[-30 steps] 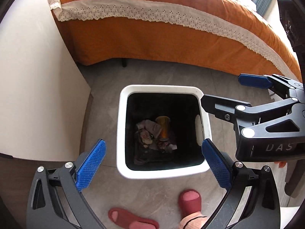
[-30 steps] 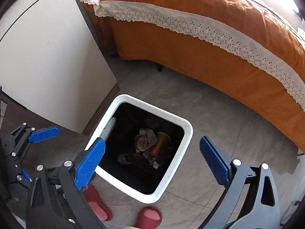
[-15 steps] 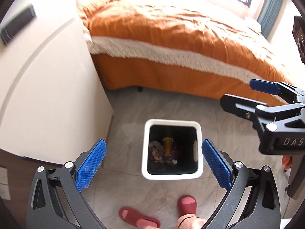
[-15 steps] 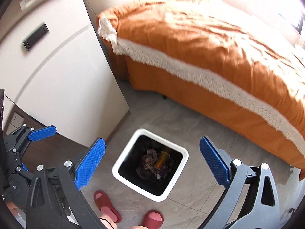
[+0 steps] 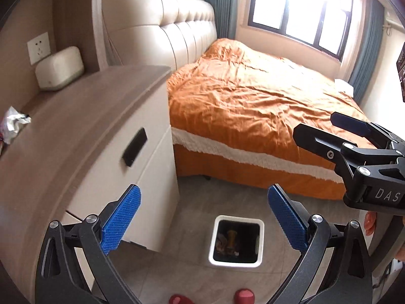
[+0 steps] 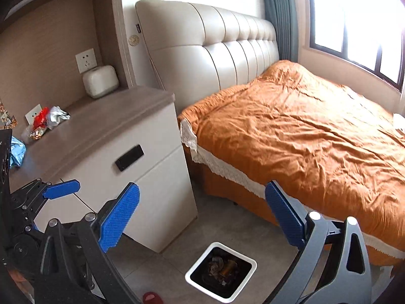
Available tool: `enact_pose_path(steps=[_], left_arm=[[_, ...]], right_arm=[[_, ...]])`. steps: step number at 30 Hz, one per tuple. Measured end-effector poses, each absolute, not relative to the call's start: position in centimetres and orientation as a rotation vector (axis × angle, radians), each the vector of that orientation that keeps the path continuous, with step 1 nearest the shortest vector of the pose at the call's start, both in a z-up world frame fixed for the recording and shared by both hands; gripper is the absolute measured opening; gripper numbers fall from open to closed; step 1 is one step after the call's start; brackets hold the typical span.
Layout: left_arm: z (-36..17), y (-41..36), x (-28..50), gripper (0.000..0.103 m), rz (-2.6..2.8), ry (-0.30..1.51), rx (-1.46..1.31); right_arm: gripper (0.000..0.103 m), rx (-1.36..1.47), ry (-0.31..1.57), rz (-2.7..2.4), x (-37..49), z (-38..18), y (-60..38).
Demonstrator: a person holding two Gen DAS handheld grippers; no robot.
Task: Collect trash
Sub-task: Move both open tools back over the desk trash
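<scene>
Bedroom, grey tile floor (image 5: 192, 228) between an orange-covered bed (image 5: 253, 96) and a white bedside cabinet with a wood-tone top (image 6: 106, 124).

White square trash bin with a dark inside (image 5: 260, 243) stands on the floor near the cabinet's corner, some scraps and a yellowish cylinder at its bottom. Crumpled wrappers, red, silver and blue (image 6: 48, 119), lie on the cabinet top near the wall, beside a white rounded box (image 6: 100, 81) under a wall socket (image 6: 86, 60). Left hand-held gripper (image 5: 202, 221) hovers over the bin, blue pads apart, nothing between. Right hand-held gripper (image 6: 201, 215) likewise spread wide and empty. Red slipper tips (image 5: 244, 295) at the lower edge.
</scene>
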State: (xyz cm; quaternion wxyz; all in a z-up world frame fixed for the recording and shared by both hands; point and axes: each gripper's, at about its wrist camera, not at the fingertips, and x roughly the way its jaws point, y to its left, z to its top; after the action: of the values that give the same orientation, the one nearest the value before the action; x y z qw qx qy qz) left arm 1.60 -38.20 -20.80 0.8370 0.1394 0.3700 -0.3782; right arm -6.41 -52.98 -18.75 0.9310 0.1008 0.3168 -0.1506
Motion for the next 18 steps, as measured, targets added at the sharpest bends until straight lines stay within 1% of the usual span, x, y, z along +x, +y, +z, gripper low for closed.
enact_pose_path(steps=[7,13,18], left_arm=[[-15.6,-33.5,3.9,0.098,-0.686,0.731,0.236],[-13.2,-28.0,6.6,0.098,-0.554,0.684,0.234],[-11.7,-22.4,9.3,0.098,-0.420,0.658,0.178]], right_arm=[[0.099,0.137,0.577,-0.201,-3.9,-14.0,-48.7],[0.099,0.094,0.537,-0.092,0.1,-11.6,-44.4],[0.099,0.058,0.521,0.000,4.1,-10.5,-40.4]])
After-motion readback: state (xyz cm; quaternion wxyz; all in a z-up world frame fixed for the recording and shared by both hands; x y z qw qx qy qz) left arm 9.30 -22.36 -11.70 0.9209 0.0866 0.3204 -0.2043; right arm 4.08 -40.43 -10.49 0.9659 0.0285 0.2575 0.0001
